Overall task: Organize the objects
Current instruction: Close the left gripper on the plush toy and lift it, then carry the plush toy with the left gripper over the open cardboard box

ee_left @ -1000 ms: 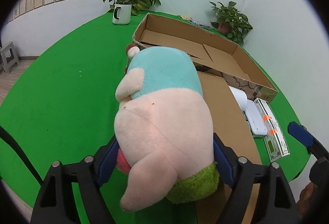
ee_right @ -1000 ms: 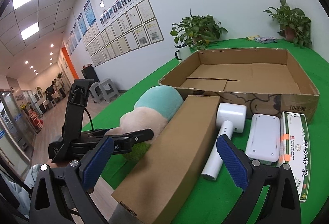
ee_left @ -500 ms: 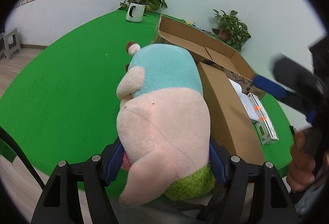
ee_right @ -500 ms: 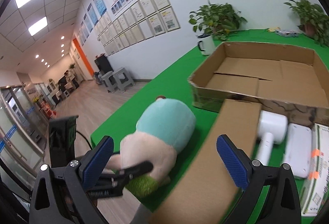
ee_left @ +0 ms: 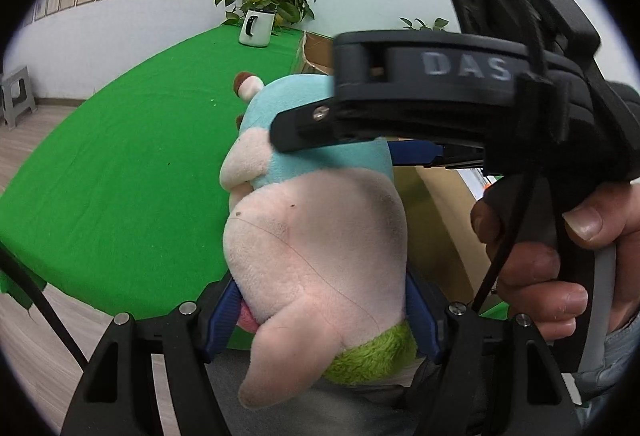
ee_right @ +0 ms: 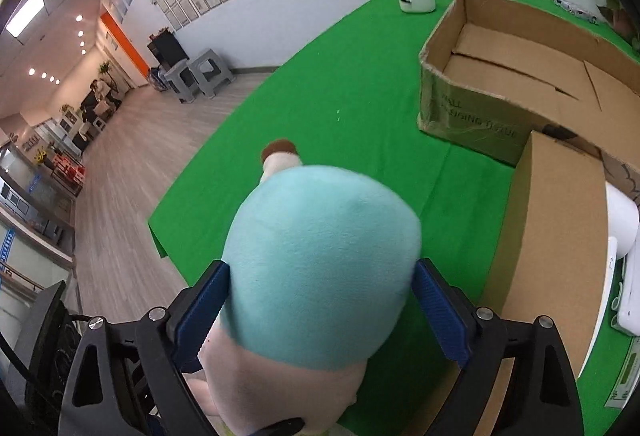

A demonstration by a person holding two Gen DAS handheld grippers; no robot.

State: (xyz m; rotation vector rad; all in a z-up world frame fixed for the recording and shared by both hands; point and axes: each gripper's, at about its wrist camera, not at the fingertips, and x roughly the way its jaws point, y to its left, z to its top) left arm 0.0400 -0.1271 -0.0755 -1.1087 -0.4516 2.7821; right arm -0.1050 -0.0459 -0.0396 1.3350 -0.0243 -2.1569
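My left gripper (ee_left: 320, 308) is clamped on the lower, pink part of the plush toy (ee_left: 316, 236), its blue pads pressed into both flanks just above the green tuft. My right gripper (ee_right: 320, 312) straddles the toy's turquoise upper half; its pads sit against the fabric on either side, but I cannot tell whether it is squeezing or only framing the toy. In the left wrist view the right gripper's body crosses over the toy, with the operator's hand (ee_left: 560, 260) on its handle.

The toy is held up near the front edge of the green desk (ee_left: 120, 163), not in any container. Just to its right lies a closed brown carton (ee_right: 560, 236), and beyond that stands the open cardboard box (ee_right: 520, 75), which looks empty in the parts I can see. A white device (ee_right: 622, 211) and a flat white item (ee_right: 632, 296) lie beside the carton, with a printed packet (ee_right: 626, 380) at the edge of view.

As I read it, the organizing has barely begun: nothing is boxed yet, and the toy and the other loose items are all left to place.
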